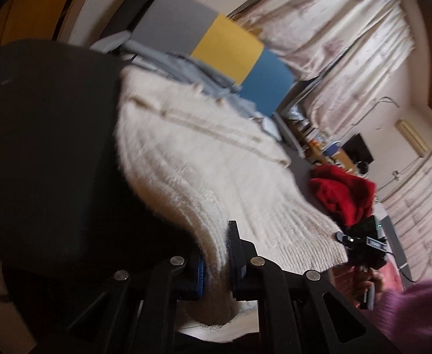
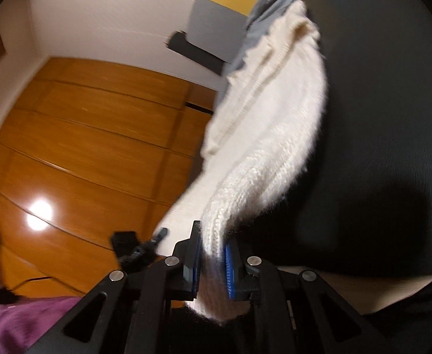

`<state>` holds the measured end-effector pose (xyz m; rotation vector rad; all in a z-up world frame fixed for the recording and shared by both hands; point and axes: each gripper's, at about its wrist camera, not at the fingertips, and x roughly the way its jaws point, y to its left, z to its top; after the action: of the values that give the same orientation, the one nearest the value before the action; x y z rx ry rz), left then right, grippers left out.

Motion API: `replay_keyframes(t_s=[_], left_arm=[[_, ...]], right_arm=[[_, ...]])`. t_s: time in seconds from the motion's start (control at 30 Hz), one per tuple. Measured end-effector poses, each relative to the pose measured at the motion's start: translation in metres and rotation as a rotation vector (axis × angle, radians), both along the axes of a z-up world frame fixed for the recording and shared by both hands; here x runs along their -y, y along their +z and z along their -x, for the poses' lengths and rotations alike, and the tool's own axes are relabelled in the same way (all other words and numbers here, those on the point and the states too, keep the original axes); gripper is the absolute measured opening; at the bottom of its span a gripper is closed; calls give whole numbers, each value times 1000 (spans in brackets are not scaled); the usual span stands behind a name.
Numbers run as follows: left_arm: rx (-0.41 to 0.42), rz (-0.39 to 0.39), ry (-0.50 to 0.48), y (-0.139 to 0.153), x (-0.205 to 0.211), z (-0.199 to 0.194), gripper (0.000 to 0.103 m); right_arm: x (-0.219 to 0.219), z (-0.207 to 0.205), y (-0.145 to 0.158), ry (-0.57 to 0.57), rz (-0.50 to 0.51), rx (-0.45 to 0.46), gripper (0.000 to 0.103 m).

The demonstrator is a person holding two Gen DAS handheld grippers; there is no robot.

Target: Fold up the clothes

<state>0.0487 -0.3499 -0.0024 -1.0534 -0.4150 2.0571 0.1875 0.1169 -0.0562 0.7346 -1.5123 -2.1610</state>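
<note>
Two tools (image 1: 216, 253) (image 2: 213, 258) grip a cream knit (image 1: 204, 159) over a black surface (image 1: 45, 147).

Motion blur is smearing the cream sweater (image 1: 204, 159), its hem is running off the bottom edge, and a dark surface (image 1: 47, 147), possibly a table, is staying unreadable.

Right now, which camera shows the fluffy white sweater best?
The left wrist view: there the white sweater spreads wide, ribbing and hem visible, with the left tool shut on its edge. The right wrist view shows only a narrow hanging strip, pinched in the right tool.
</note>
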Motion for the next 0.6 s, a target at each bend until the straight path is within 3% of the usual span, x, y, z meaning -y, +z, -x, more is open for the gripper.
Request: replay_keyframes(t_s=[0.13, 0.3, 0.43, 0.6], left_arm=[[-51, -58, 22, 35, 16, -21, 12], [-166, -97, 46, 72, 16, -8, 12], [-246, -92, 31, 83, -4, 38, 12], [-199, -33, 49, 56, -37, 122, 12]], right_arm=[[2, -22, 24, -13, 96, -132, 12], [-11, 5, 56, -17, 75, -205, 12], [-37, 65, 65, -64, 68, -164, 12], [-73, 145, 40, -154, 85, -28, 12]])
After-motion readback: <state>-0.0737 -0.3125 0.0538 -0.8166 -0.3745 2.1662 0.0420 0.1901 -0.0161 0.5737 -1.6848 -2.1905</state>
